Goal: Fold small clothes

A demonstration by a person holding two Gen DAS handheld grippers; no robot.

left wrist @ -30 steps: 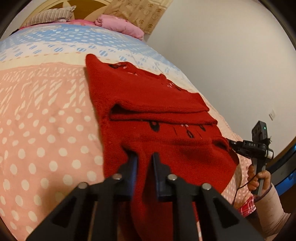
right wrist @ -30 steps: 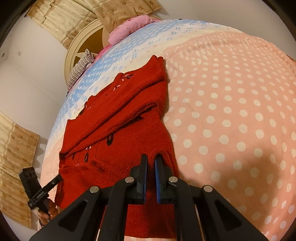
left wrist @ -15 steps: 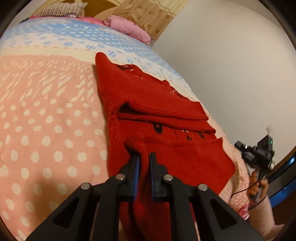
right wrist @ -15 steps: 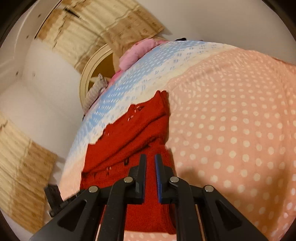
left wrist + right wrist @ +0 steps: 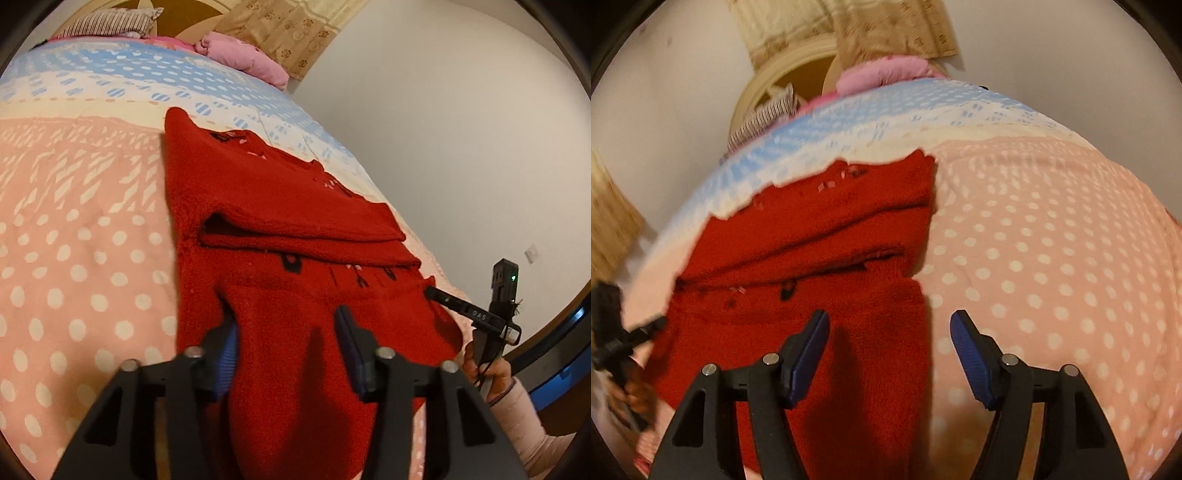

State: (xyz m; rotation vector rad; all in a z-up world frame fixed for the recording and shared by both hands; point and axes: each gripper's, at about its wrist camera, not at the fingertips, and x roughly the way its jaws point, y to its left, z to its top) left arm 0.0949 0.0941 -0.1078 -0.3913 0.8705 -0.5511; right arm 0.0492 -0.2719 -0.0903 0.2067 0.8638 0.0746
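Your red sweater (image 5: 295, 229) lies partly folded on the bed (image 5: 74, 258). Your left gripper (image 5: 286, 325) is opening, fingers straddling its near edge; your right gripper (image 5: 890, 332) is opening too, fingers spread above the hem.

Black angular two-finger left gripper (image 5: 286, 343) with blue ribbed pads (image 5: 229, 354) and silver screws; at lower right, a pale pink ribbed sleeve (image 5: 524, 417) and thin black cable.

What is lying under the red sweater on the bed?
Under the red sweater lies the dotted bedspread, pink near the camera and blue beyond. Anything between them is hidden by the knit.
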